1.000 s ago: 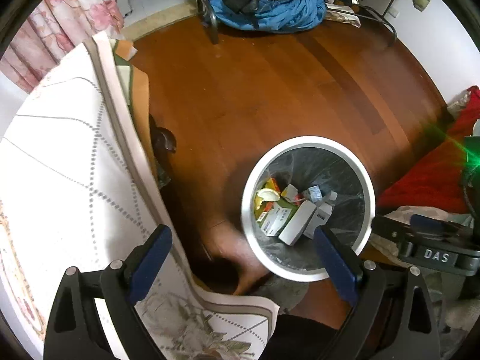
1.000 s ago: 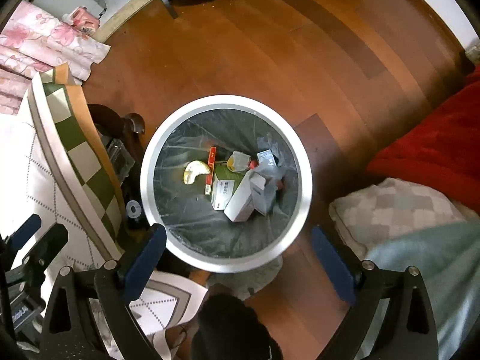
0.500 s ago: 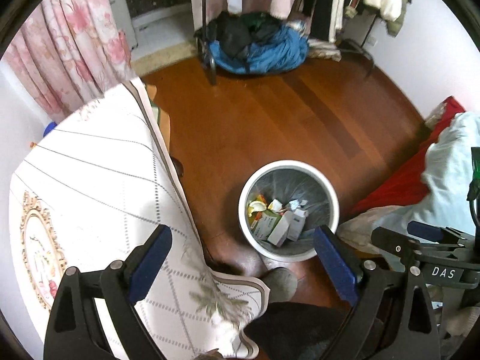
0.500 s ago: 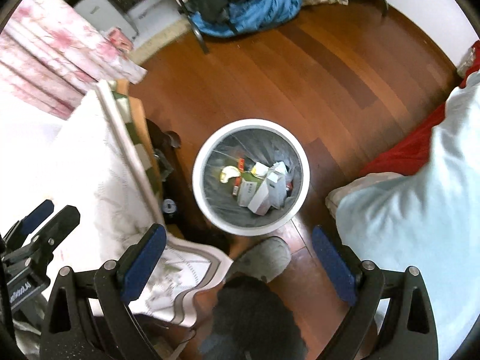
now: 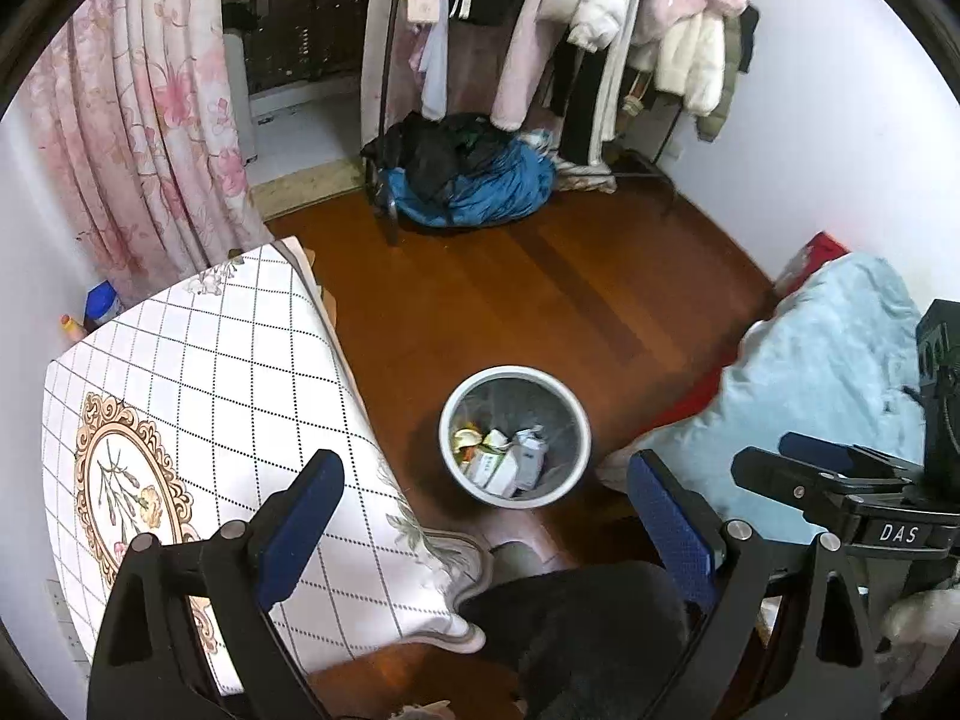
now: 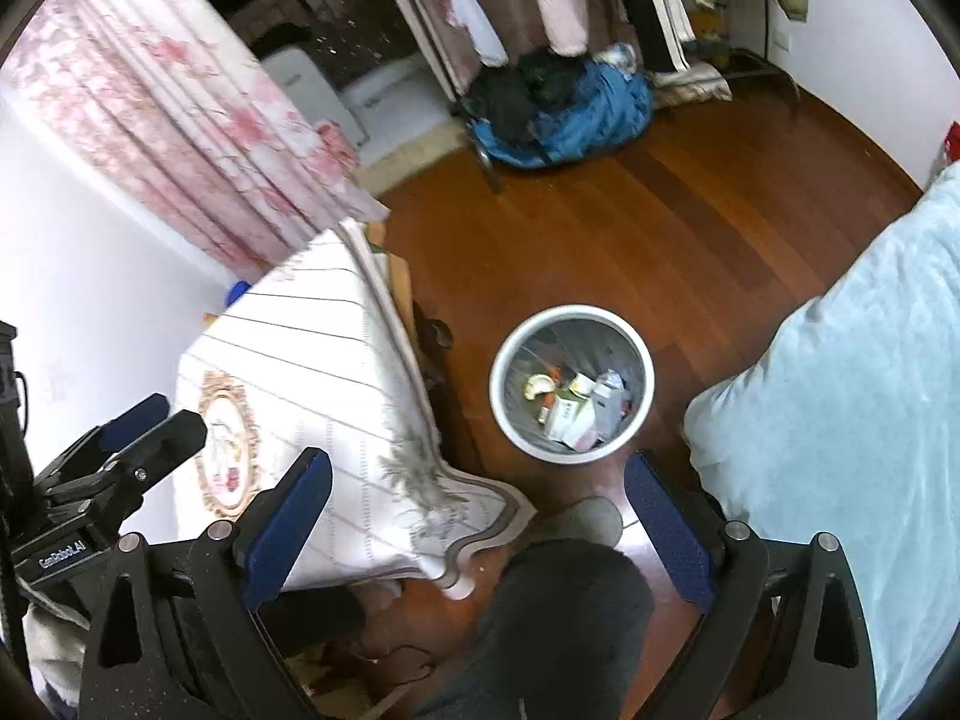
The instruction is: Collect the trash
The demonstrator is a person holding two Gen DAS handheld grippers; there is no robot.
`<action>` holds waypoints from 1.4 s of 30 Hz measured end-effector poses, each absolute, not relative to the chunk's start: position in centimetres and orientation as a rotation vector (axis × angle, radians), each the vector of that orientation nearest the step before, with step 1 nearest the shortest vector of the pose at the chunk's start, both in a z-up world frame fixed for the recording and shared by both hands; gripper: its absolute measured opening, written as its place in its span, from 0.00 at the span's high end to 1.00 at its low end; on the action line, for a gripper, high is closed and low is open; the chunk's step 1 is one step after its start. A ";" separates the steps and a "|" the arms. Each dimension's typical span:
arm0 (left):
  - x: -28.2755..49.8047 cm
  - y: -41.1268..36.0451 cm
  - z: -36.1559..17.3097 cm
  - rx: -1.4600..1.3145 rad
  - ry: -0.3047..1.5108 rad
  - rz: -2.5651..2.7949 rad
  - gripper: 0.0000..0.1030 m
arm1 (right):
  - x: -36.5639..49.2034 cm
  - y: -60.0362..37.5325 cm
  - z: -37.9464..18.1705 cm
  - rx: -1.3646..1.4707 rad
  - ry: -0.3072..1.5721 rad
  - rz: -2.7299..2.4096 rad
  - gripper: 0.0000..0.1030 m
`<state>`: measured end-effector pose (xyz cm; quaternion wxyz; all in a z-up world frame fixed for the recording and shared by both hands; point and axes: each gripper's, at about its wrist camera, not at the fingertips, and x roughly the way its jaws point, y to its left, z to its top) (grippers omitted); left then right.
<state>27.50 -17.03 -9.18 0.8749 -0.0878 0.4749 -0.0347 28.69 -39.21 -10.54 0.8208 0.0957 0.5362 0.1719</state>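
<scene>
A round white trash bin (image 5: 564, 396) with a grey liner stands on the wooden floor, and in the right wrist view the trash bin (image 6: 647, 372) sits below centre. Inside lie trash pieces (image 5: 501, 463): small cartons, a white bottle, a yellow peel. The same trash pieces (image 6: 576, 405) show in the right wrist view. My left gripper (image 5: 489, 507) is high above the bin, open and empty. My right gripper (image 6: 477, 510) is also high up, open and empty. The right gripper's body (image 5: 840, 480) shows at the left view's right edge.
A table with a white patterned cloth (image 5: 198, 396) stands left of the bin. A light blue blanket (image 6: 852, 396) on a bed lies to the right. A clothes rack (image 5: 540, 30) and a blue bundle (image 5: 480, 186) stand at the far wall. The person's dark trouser leg (image 6: 552, 618) is below.
Both grippers have risen well away from the bin, which looks much smaller now. More of the room, the table top and the bed has come into view. Both stay open.
</scene>
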 end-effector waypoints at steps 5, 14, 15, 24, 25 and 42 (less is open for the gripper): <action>25.3 -16.8 -6.7 -0.204 0.952 -0.091 0.06 | 25.8 -39.4 -7.1 0.210 1.093 0.407 0.00; 23.0 -16.5 -4.2 -0.225 0.921 -0.124 0.06 | 23.1 -39.5 -3.7 0.214 1.053 0.445 0.00; 22.8 -16.5 -4.1 -0.228 0.918 -0.129 0.06 | 22.9 -39.5 -3.4 0.213 1.049 0.447 0.00; 21.9 -16.7 -3.1 -0.225 0.914 -0.144 0.06 | 22.4 -39.7 -2.4 0.205 1.041 0.456 0.00; 21.9 -16.7 -3.0 -0.225 0.915 -0.144 0.06 | 22.4 -39.8 -2.4 0.203 1.041 0.457 0.00; 21.8 -17.0 -2.5 -0.234 0.908 -0.154 0.00 | 22.3 -39.4 -1.9 0.200 1.038 0.463 0.00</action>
